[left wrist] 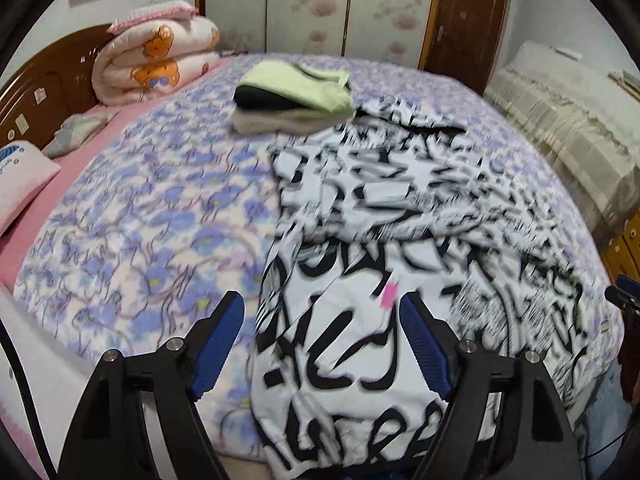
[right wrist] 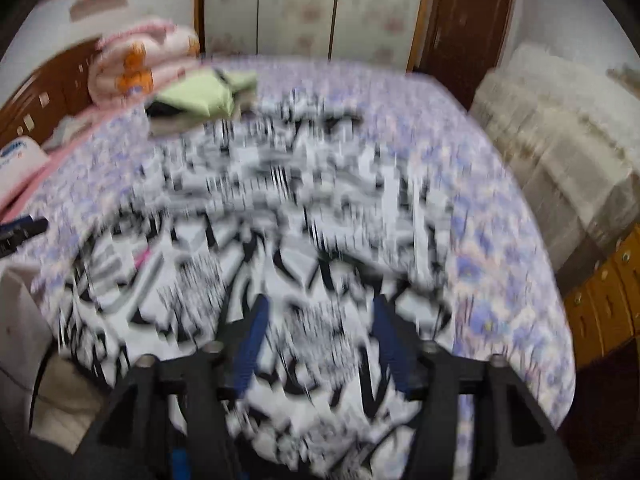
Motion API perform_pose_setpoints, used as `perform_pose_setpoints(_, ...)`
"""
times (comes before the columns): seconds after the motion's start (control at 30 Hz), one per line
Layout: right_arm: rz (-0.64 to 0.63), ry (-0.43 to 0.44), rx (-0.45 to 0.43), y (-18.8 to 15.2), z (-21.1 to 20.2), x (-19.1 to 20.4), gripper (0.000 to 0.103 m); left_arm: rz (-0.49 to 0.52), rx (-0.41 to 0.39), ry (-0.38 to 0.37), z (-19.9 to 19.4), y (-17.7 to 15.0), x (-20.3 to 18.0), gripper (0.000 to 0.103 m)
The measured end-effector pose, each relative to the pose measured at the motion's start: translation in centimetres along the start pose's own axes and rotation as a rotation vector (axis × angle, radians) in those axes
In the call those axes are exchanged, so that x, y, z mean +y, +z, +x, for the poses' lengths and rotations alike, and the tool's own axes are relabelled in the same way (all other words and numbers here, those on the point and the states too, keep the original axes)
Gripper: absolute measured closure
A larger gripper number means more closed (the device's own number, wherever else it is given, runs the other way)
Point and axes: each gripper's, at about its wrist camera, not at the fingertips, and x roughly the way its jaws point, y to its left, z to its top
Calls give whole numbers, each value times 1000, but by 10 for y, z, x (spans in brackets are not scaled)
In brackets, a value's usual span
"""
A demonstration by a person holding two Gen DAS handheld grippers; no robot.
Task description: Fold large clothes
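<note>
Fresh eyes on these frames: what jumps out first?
The black-and-white print garment dominates, sprawled over the near half of the floral bedspread, with both open grippers, left and right, over its near edge. Behind it sits a small stack of folded clothes, lime-green on top. A rolled bear-print quilt lies by the headboard at far left.

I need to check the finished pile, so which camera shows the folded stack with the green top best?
The left wrist view: the folded stack is sharp, its green, black and cream layers distinct. The right wrist view shows it motion-blurred.
</note>
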Motion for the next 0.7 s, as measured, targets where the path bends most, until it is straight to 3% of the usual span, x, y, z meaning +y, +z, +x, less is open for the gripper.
perform_pose_setpoints(0.1,92,26,148,-20,29,-34,42,-4,77,7,20,-18,14,24)
perform_pose_setpoints(0.27,316,147,399,-58,76,-97,42,-39,254,9,66,-55,37,24)
perform_pose_setpoints(0.4,436,173,504,-86,93,-132,42,-76,360,-21,91,-79,50,24)
perform_pose_setpoints(0.5,506,188,556,-107,103,-145,42,-117,393,-57,100,-88,59,24)
perform_pose_setpoints(0.7,497,319,639,-131,119,-124,42,-153,424,-110,110,-96,67,22)
